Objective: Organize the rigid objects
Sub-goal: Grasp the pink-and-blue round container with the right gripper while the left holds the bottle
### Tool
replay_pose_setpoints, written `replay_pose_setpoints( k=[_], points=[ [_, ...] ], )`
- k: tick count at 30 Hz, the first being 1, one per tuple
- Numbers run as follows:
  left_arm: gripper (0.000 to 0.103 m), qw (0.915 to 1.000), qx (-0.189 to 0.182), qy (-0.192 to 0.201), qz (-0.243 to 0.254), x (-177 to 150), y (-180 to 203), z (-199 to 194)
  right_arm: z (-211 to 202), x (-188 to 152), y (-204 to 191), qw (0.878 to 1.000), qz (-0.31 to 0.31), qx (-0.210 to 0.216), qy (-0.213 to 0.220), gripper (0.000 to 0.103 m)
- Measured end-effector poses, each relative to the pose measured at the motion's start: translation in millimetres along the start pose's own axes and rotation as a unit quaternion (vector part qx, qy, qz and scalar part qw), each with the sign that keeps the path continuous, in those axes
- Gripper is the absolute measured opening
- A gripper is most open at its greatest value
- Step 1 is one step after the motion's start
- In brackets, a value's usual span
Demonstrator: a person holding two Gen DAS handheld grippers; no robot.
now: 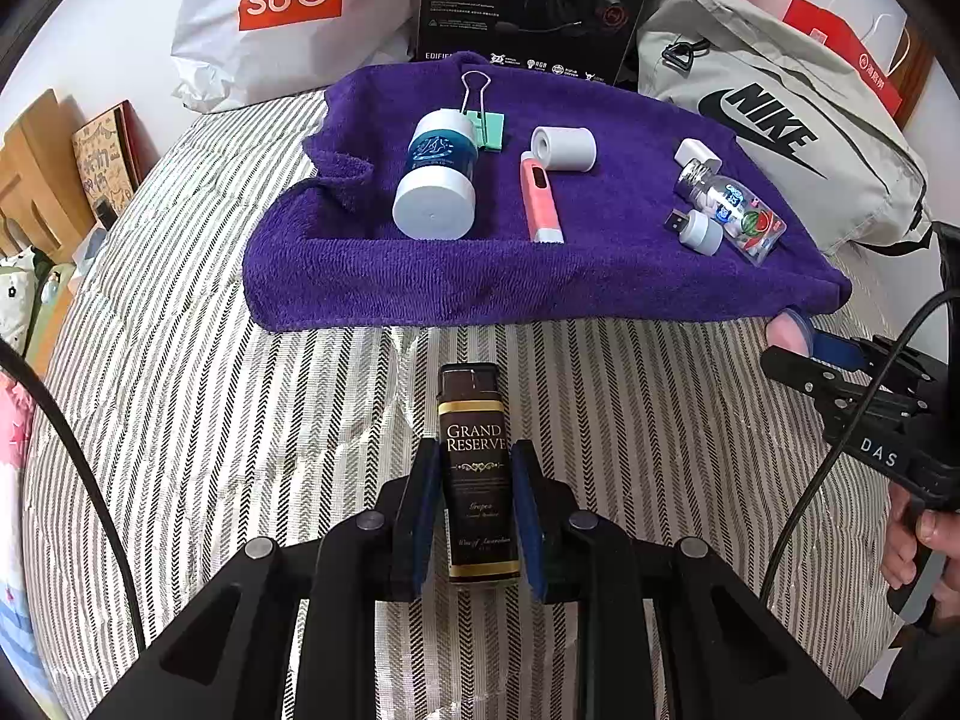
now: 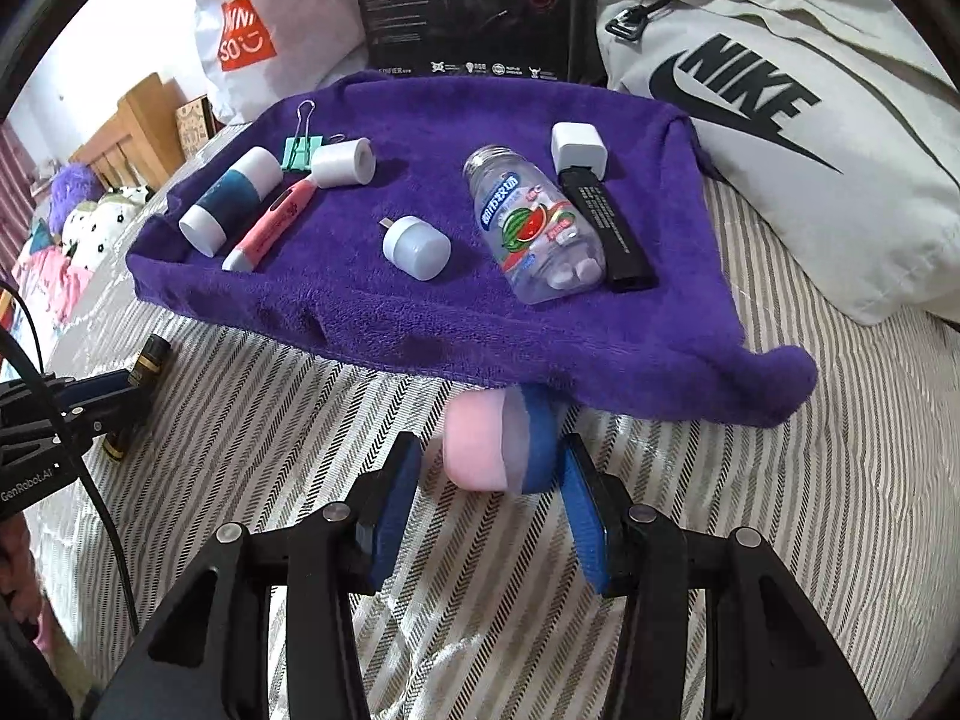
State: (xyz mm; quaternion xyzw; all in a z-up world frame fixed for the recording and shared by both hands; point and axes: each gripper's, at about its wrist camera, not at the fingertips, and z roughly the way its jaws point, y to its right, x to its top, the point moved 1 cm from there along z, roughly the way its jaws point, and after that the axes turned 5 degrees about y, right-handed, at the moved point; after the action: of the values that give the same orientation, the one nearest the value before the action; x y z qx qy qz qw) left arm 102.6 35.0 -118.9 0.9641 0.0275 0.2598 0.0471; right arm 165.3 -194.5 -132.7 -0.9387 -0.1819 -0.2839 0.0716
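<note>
Both claws grip: left claw clamps a brown bottle, right claw a pink-and-blue case. Next, probably, placing each on the purple towel.

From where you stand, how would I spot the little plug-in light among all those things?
Find the purple towel spread on the striped bed. Near its middle, left of the clear candy bottle, lies the plug-in light. It is the only short white cylinder with a metal plug sticking out of one end.
</note>
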Motion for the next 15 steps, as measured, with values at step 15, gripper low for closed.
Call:
replay_pose_setpoints(
  k=[15],
  points=[
    [0.023,0.9996,-0.023,0.005,-0.015,-2.0,-9.9,-6.7,-7.6,1.0,0.3,1.000,-0.026,-0.001,0.001,0.037]
  ],
)
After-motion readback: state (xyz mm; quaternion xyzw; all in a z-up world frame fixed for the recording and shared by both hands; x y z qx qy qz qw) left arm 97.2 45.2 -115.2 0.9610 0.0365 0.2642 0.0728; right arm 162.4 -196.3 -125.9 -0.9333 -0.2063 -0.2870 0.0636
